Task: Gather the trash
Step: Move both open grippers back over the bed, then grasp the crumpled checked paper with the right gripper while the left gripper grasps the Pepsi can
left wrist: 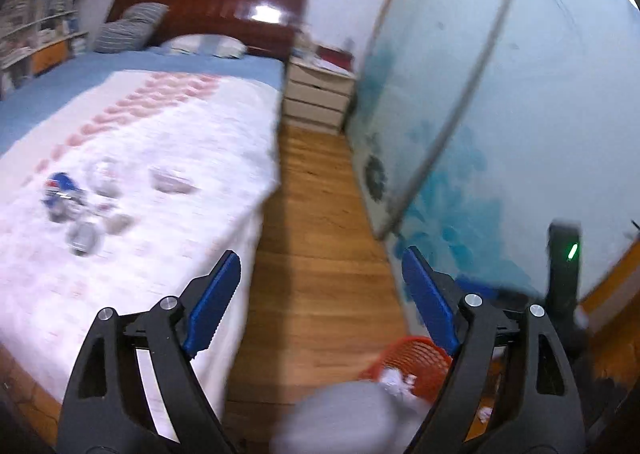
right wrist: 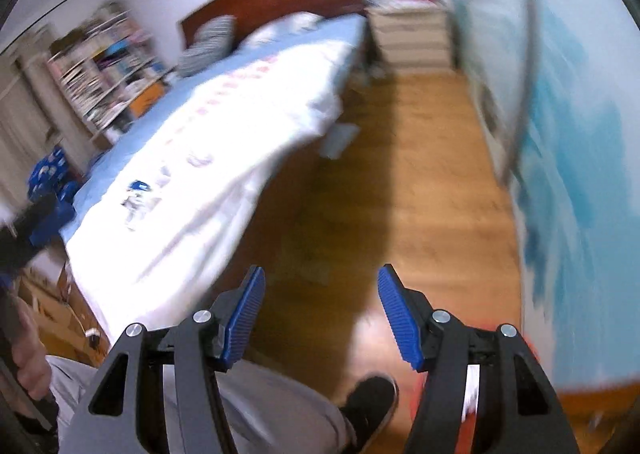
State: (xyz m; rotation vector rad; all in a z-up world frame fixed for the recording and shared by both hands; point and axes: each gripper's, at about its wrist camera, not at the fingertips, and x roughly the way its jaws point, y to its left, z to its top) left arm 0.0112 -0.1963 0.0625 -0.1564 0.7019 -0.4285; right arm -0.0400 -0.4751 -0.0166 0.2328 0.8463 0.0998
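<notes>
A bedroom, mid-cleanup: the left gripper (left wrist: 320,294) hangs over the strip of wooden floor (left wrist: 316,214) between the bed (left wrist: 160,126) and a blue-patterned wardrobe door (left wrist: 500,114), its jaws spread wide with nothing between them. The right gripper (right wrist: 320,314) points down at the same floor, jaws also apart and empty.

The trash (left wrist: 80,206) still to be collected lies in a loose cluster on the white bedcover, near the foot of the bed: a blue-and-white wrapper, a crumpled clear piece and a few greyish scraps, too blurred to name further. An orange basket (left wrist: 412,366) stands on the floor beside the wardrobe door, just below the left gripper, with white crumpled paper already inside. A person's grey trouser leg and black shoe (right wrist: 368,402) show at the bottom of the right wrist view.

Both views are smeared. Judged from here, the risks lie in the next reach: the pieces sit close together on soft bedding, so wide jaws could pinch the cover along with a scrap, or nudge light wrappers off the edge. The basket stands near the shoe and could be kicked over.
</notes>
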